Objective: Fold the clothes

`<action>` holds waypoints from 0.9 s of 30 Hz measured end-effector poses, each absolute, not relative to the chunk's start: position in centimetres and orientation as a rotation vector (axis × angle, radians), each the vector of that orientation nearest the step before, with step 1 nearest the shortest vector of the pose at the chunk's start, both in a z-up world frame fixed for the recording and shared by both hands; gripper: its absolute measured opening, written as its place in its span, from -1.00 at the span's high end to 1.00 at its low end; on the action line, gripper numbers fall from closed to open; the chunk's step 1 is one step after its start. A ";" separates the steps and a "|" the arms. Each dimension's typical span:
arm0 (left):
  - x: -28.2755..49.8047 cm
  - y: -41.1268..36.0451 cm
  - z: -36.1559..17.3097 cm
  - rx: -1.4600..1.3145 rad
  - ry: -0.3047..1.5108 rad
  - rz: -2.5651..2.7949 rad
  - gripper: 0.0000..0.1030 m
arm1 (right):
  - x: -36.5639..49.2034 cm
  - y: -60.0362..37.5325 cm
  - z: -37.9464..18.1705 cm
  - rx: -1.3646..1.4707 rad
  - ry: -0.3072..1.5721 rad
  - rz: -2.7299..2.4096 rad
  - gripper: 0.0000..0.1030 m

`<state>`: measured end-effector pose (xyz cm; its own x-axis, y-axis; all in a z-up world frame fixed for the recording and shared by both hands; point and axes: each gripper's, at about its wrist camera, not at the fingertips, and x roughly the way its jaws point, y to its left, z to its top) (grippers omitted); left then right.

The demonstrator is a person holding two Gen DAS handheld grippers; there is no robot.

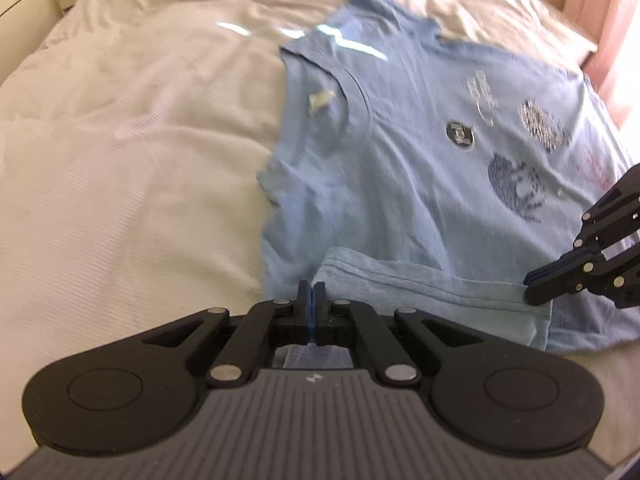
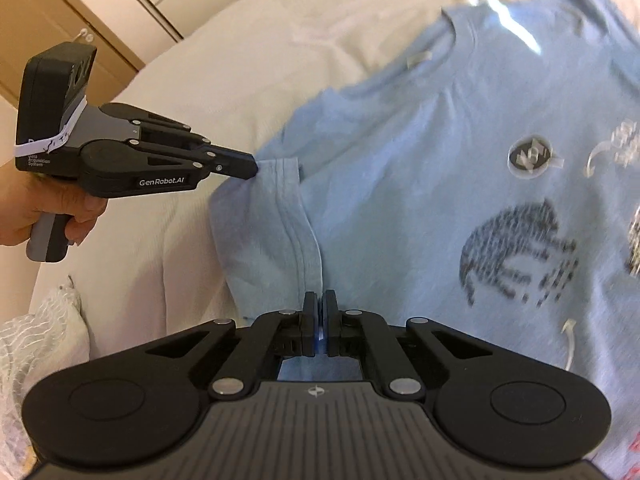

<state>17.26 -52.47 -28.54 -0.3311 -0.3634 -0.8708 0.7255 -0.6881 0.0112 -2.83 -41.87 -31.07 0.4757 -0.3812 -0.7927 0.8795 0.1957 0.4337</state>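
The bed (image 1: 120, 160) is carrying the blue shirt (image 1: 420, 152), lying print side up and mostly flat. Only its near edge is turning over, so the fold is just beginning and the rest is waiting. The left gripper (image 1: 313, 292) and right gripper (image 2: 319, 300) are each pinching that hem (image 2: 298, 240), fingers pressed together.

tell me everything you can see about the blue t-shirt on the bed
The light blue t-shirt lies front up on the white bedding, looking like soft cotton knit. It has a ribbed crew neck with a small white label inside, and blurred dark, silver and red prints on the chest. One sleeve is folded onto the body, hem stitching showing. The left gripper and right gripper each pinch that sleeve's hem.
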 end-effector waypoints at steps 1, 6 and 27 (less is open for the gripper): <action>17.3 -52.6 -28.6 1.206 0.504 -2.052 1.00 | -2.7 -41.9 -30.9 1.002 0.597 -0.959 0.93; 17.4 -53.0 -29.5 1.196 0.516 -2.030 1.00 | -2.1 -42.2 -31.0 0.936 0.626 -0.965 0.93; 24.4 -49.2 -30.9 0.864 1.019 -1.677 0.55 | 0.7 -38.7 -28.6 0.566 0.766 -0.898 0.61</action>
